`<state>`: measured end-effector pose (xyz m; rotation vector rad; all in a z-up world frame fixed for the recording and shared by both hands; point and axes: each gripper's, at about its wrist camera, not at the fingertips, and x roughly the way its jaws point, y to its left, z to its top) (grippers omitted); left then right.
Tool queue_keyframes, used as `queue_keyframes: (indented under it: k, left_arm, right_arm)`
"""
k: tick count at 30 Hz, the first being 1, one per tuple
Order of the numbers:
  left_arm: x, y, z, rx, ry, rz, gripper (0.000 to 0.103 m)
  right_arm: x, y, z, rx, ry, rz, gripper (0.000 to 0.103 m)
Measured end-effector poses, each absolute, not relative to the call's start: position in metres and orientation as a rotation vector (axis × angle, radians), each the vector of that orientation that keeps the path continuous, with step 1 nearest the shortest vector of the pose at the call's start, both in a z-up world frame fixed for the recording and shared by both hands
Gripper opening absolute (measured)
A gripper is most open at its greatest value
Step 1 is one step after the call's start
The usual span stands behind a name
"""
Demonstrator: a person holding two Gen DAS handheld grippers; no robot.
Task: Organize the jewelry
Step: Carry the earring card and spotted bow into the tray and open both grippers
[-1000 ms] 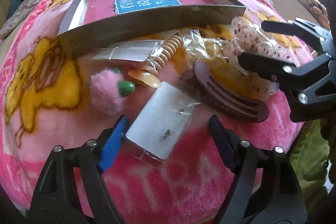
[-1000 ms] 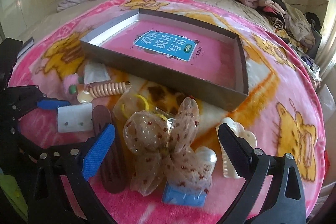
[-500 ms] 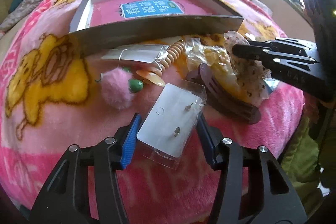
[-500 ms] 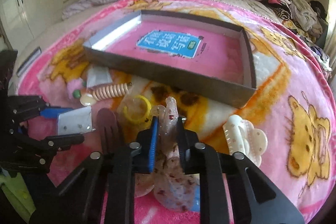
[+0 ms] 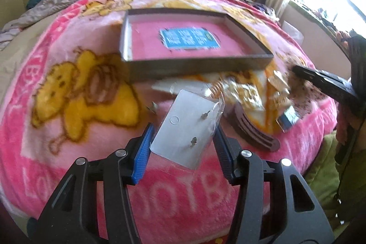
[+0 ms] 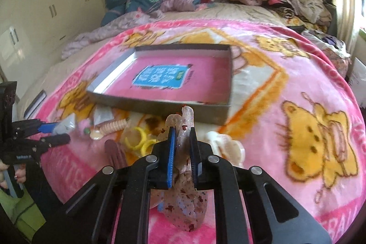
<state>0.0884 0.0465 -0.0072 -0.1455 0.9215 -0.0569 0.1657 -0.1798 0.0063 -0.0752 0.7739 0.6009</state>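
Tools (image 5: 183,141) (image 6: 183,148) tilt downward, gripping card (image 5: 187,129) and bow (image 6: 186,120).

My earring card (image 5: 187,129) is white, in a clear sleeve, with two small studs on it; it tilts toward one o'clock, raised off the blanket. My bow (image 6: 183,177) is sheer and pinkish with dark red flecks, standing upright, its tip at twelve o'clock. The box (image 6: 173,104) lies open and shallow at twelve, grey-walled, pink inside with a blue label. At ten o'clock from the bow lie yellow rings (image 6: 139,138) and a ridged peach clip (image 6: 114,125).
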Motion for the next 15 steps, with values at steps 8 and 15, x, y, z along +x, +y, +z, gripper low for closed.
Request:
queue_keyframes:
  k: [8, 15]
  left_arm:
    - [0.108, 0.073, 0.008, -0.167, 0.873, -0.018, 0.043]
    - [0.135, 0.092, 0.011, -0.195, 0.856, 0.001, 0.043]
  right_arm:
    - [0.177, -0.206, 0.018, -0.036, 0.747, 0.518, 0.011]
    - [0.191, -0.206, 0.03, -0.029, 0.726, 0.489, 0.011]
